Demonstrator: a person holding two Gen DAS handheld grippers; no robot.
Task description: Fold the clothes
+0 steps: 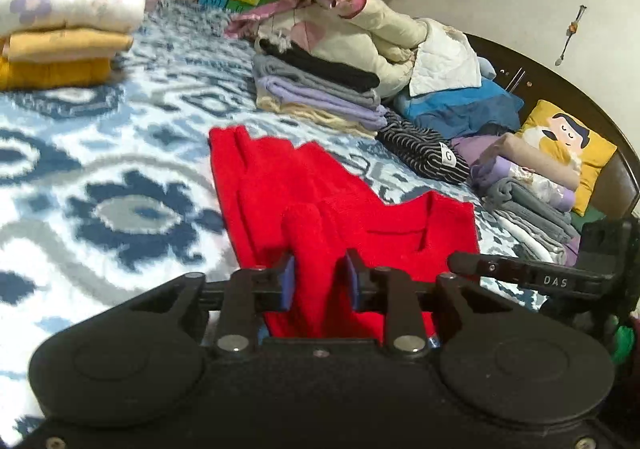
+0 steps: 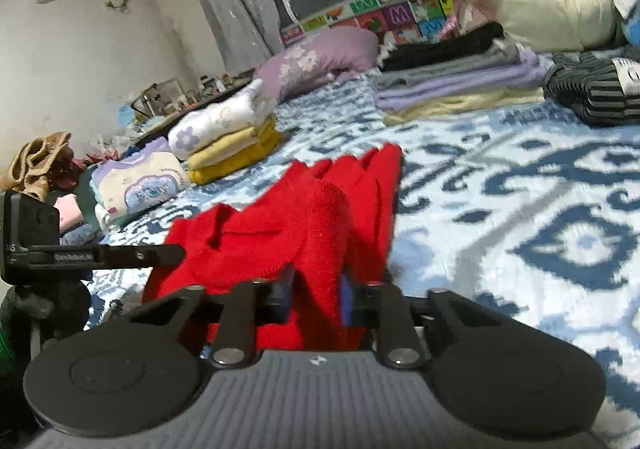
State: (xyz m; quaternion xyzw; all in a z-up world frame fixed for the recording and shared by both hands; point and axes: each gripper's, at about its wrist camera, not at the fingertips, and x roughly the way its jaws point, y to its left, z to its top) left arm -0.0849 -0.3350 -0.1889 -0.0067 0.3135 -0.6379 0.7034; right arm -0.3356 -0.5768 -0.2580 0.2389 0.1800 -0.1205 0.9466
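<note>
A red knitted sweater [image 1: 280, 185] lies on the blue-and-white patterned bedspread [image 1: 100, 177], its neckline toward the near right. My left gripper [image 1: 320, 281] is shut on a raised fold of the sweater between its blue pads. In the right wrist view the same sweater [image 2: 256, 233] stretches away from me, and my right gripper [image 2: 316, 293] is shut on another bunched fold of it. Each gripper shows at the edge of the other's view: the right one [image 1: 560, 281], the left one [image 2: 80, 257].
Folded stacks stand around: white, tan and yellow [image 1: 60, 33] at far left, black, grey and lilac [image 1: 320, 89] in the middle, a striped piece [image 1: 424, 149] and more piles [image 1: 528, 185] at right. A cream quilt heap [image 1: 380, 33] and pillow [image 1: 568, 145] lie behind.
</note>
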